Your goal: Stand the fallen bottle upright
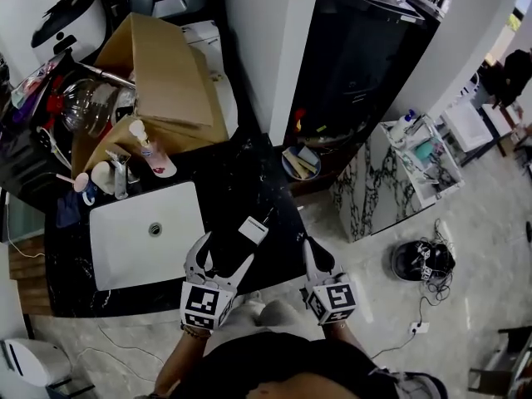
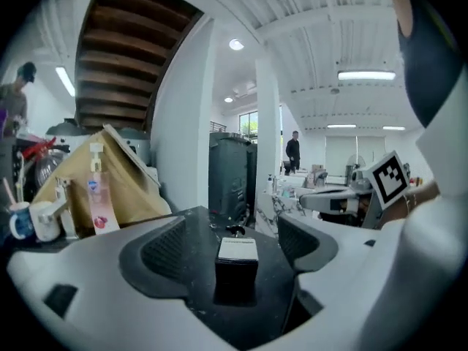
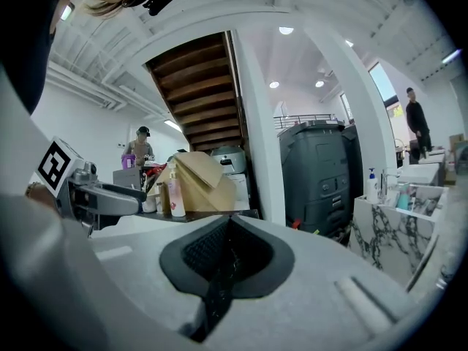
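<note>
Black marbled worktop (image 1: 249,181) with a white inset sink (image 1: 116,248) at its left; pale marble floor to the right. Both forearms enter from the bottom of the head view, held side by side, each tool pointing away from the body toward the worktop and tipped slightly below level. Left tool (image 1: 229,249): jaws wide apart, pads touching nothing. It sits at the near edge of the worktop, just right of the sink. A small dark box with a white top (image 1: 253,229) stands on the worktop just ahead of it, lined up with the gap between the jaws but clear of both pads. Right tool (image 1: 309,252): jaws closed pad to pad, nothing between them, positioned at the worktop's near right edge. Bottle (image 1: 150,151), clear pinkish with a white pump: upright at the back of the worktop, just beyond the sink's far right corner and against an open cardboard box (image 1: 166,73). It is well apart from both tools, ahead and to the left of each. A faucet (image 1: 120,173) and white cups (image 1: 101,175) stand just left of the bottle.
</note>
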`<action>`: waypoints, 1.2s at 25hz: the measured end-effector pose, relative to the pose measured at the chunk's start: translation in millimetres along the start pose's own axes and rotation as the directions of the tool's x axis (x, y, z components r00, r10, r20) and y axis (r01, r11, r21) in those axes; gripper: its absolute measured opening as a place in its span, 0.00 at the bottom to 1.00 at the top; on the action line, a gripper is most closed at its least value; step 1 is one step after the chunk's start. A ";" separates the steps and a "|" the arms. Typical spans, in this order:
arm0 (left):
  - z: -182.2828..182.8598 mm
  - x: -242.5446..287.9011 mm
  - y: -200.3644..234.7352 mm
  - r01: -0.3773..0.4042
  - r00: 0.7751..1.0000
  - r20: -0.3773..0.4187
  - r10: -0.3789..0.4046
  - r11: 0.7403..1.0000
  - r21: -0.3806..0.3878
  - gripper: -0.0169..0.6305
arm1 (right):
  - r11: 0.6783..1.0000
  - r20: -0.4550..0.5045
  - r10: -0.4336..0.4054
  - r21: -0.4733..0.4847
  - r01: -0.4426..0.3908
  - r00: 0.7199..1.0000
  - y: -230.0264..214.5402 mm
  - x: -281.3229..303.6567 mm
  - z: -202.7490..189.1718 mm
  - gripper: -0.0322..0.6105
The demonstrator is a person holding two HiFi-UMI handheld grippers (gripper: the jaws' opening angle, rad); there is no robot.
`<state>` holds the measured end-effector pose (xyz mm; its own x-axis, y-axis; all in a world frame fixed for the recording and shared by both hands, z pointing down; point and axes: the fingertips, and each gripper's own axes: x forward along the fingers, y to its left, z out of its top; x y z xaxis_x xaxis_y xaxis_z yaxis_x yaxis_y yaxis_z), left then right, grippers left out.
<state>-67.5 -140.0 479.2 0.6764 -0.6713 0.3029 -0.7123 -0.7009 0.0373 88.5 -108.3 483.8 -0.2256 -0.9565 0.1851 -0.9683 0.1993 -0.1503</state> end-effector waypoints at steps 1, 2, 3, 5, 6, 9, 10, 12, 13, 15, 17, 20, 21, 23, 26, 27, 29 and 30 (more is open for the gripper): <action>1.3 4.9 0.6 0.013 1.000 -0.005 -0.013 1.000 -0.027 0.60 | 1.000 -0.004 -0.005 0.001 0.005 1.000 -2.4 1.0 -1.4 0.06; 1.7 9.9 0.7 0.021 1.000 -0.013 -0.022 0.999 -0.036 0.60 | 1.000 -0.010 -0.009 0.002 0.009 1.000 -4.4 1.2 -4.1 0.06; 0.1 15.2 0.6 0.026 0.999 -0.026 -0.027 0.999 -0.031 0.60 | 1.000 -0.018 -0.011 0.001 0.011 1.000 -6.0 1.1 -7.0 0.05; -4.1 26.8 -1.6 0.045 0.998 -0.052 -0.045 0.999 -0.006 0.60 | 1.000 -0.036 -0.014 0.002 0.014 0.999 -9.9 -0.3 -12.9 0.05; -4.4 33.2 -3.4 0.061 0.996 -0.061 -0.061 0.998 0.004 0.60 | 1.000 -0.043 -0.017 0.004 0.017 0.999 -12.8 -1.2 -15.2 0.06; 2.3 54.2 -5.1 0.099 0.993 -0.072 -0.097 0.995 0.015 0.60 | 1.000 -0.059 -0.030 0.004 0.030 0.998 -24.8 -1.4 -18.0 0.06; 4.0 61.6 -5.3 0.109 0.991 -0.084 -0.106 0.994 0.022 0.60 | 0.999 -0.063 -0.034 0.003 0.034 0.997 -29.4 -0.4 -18.1 0.06; -1.1 78.4 -9.8 0.158 0.977 -0.158 -0.147 0.986 0.061 0.60 | 0.999 -0.063 -0.032 0.003 0.033 0.998 -36.4 5.4 -14.3 0.06; -8.4 87.5 -14.9 0.198 0.959 -0.223 -0.174 0.976 0.090 0.60 | 1.000 -0.061 -0.027 0.004 0.027 0.998 -38.8 9.8 -10.5 0.06; -24.1 104.5 -26.3 0.272 0.911 -0.357 -0.205 0.951 0.148 0.60 | 1.000 -0.061 -0.010 -0.002 0.010 0.998 -43.6 16.9 -2.3 0.06; -26.7 120.6 -31.6 0.296 0.888 -0.414 -0.199 0.937 0.184 0.60 | 1.000 -0.055 0.006 -0.014 -0.006 0.998 -49.0 21.1 6.7 0.06; -21.3 146.5 -29.2 0.302 0.872 -0.444 -0.207 0.940 0.156 0.60 | 1.000 -0.050 0.003 -0.028 -0.004 0.999 -63.9 26.1 15.6 0.05; -25.8 152.8 -28.1 0.320 0.847 -0.486 -0.216 0.937 0.142 0.60 | 1.000 -0.054 -0.005 -0.027 0.003 0.999 -69.3 26.6 16.5 0.05; -44.8 160.4 -24.8 0.371 0.760 -0.611 -0.220 0.919 0.131 0.60 | 1.000 -0.064 -0.015 -0.025 0.013 0.998 -77.3 24.9 16.3 0.05; -73.1 167.7 -22.5 0.408 0.635 -0.734 -0.243 0.911 0.051 0.60 | 0.999 -0.081 -0.020 -0.031 0.017 0.997 -85.1 16.9 13.8 0.06; -78.5 170.0 -22.3 0.399 0.607 -0.751 -0.260 0.917 0.004 0.60 | 0.999 -0.085 -0.024 -0.029 0.022 0.996 -88.1 13.9 12.2 0.05; -85.7 173.7 -21.3 0.384 0.545 -0.789 -0.284 0.921 -0.067 0.60 | 0.999 -0.092 -0.041 -0.017 0.040 0.995 -95.7 8.9 8.6 0.06; -90.7 173.5 -22.0 0.390 0.497 -0.816 -0.296 0.916 -0.095 0.60 | 0.999 -0.095 -0.051 -0.010 0.051 0.994 -99.6 6.4 7.3 0.06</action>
<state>48.6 -219.1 617.2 0.3941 0.0709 0.9164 -0.4067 -0.8807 0.2430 184.3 -135.8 492.9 -0.1847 -0.9408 0.2843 -0.9796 0.1528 -0.1308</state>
